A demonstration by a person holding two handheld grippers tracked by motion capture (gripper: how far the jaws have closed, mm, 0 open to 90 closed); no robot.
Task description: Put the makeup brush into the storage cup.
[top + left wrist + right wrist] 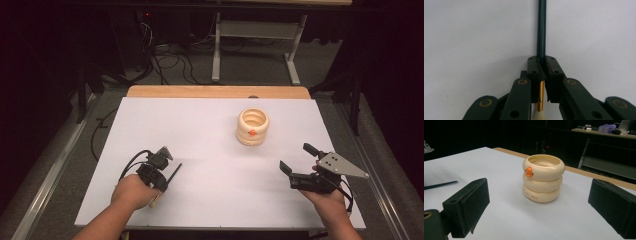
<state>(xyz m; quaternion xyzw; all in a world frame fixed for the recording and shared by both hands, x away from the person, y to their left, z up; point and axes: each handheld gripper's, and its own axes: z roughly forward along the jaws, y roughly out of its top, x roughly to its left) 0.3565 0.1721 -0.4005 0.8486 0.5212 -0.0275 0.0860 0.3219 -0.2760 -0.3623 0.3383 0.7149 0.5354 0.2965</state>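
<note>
Left gripper [167, 175] clamped tight on brush [541, 30], near front-left corner of tabletop [200, 125]; dark handle pointing away, gold collar and bristles back behind jaws. Right gripper [296, 161] wide open, nothing in it, near front-right edge. Cup [252, 126] toward back edge, right of centre. Risks: thin handle may swivel in grip; tip could knock cup over. Plenty of bare room btwn hands and cup.
</note>
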